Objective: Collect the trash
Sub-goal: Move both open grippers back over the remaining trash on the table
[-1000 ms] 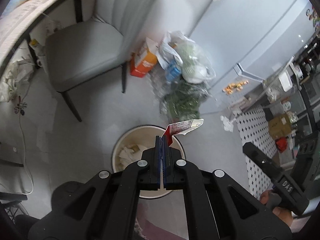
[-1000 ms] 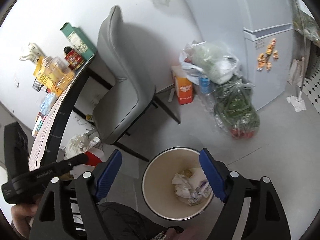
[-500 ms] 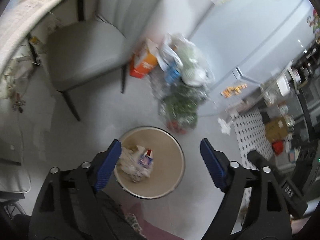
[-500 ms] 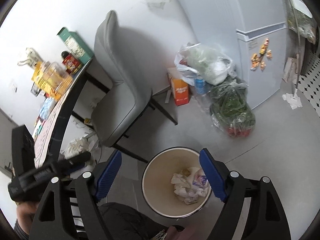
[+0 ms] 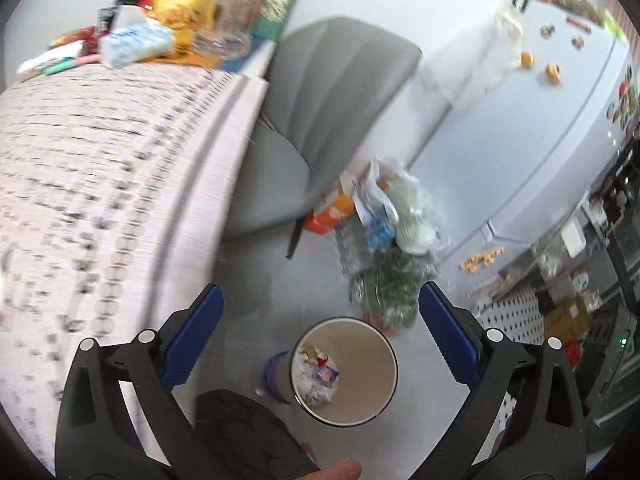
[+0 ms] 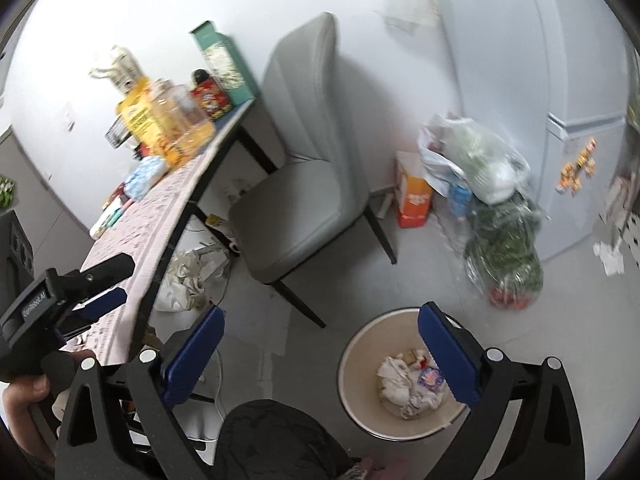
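A round beige bin [image 5: 390, 364] stands on the grey floor below both grippers. Crumpled tissues and a red, white and blue wrapper [image 5: 320, 374] lie inside it. My left gripper [image 5: 320, 294] hangs high above the bin, its jaws opening wide with nothing between the blue pads. In the right wrist view the bin [image 6: 346, 368] sits low right with the same trash [image 6: 408, 384] in it. My right gripper [image 6: 320, 312] is also well above it, jaws opening, nothing between them. The left gripper [image 6: 114, 284] shows at the left edge over the table, held by a hand.
A table with a patterned cloth [image 5: 100, 200] fills the left, with bottles and boxes [image 6: 160, 120] at its far end. A grey chair [image 6: 312, 184] stands behind the bin. Bags of groceries [image 6: 480, 168] and an orange carton [image 6: 414, 196] lean by the fridge [image 6: 540, 60]. Crumpled paper [image 6: 188, 276] lies under the table.
The left gripper opened and let go of the red and white wrapper, which fell into the bin. Both grippers rose and drew back; the table top came into the left view.
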`<act>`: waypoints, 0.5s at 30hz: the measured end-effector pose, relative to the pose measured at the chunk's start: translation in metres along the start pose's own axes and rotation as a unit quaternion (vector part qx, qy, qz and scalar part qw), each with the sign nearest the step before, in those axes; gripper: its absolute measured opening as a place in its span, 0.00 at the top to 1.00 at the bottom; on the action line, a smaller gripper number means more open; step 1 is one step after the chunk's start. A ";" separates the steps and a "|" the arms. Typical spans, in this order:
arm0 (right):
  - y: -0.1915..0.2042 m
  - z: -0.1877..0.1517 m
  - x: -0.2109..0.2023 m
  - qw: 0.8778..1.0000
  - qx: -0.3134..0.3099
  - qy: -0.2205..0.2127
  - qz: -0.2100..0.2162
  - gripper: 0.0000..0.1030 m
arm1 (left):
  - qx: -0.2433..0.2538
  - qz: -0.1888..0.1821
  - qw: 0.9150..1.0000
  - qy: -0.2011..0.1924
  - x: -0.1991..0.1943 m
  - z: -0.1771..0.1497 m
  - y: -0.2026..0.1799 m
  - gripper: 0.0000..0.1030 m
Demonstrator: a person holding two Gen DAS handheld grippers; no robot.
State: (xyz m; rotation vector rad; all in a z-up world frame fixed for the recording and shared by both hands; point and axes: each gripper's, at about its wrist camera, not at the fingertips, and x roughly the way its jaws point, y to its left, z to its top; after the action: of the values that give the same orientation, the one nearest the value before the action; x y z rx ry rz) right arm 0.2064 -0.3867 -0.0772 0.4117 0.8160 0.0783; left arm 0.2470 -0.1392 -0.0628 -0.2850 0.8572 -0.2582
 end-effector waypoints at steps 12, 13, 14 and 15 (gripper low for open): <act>0.115 -0.015 -0.003 0.995 -0.083 0.003 0.049 0.08 | -0.060 0.030 0.996 -0.060 -0.081 -0.008 0.088 0.06; 0.124 -0.018 -0.003 0.995 -0.089 0.005 0.054 0.08 | -0.064 0.032 0.995 -0.062 -0.086 -0.010 0.093 0.06; 0.132 -0.021 -0.003 0.994 -0.096 0.007 0.058 0.08 | -0.069 0.034 0.995 -0.065 -0.092 -0.012 0.100 0.06; 0.137 -0.023 -0.002 0.993 -0.100 0.007 0.061 0.08 | -0.074 0.037 0.994 -0.070 -0.100 -0.015 0.108 0.06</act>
State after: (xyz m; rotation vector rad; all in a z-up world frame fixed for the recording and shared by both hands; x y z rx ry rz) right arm 0.2006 -0.2541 -0.0367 0.2717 0.7889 0.2739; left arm 0.1847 -0.0073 -0.0392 -0.4048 0.7485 -0.1046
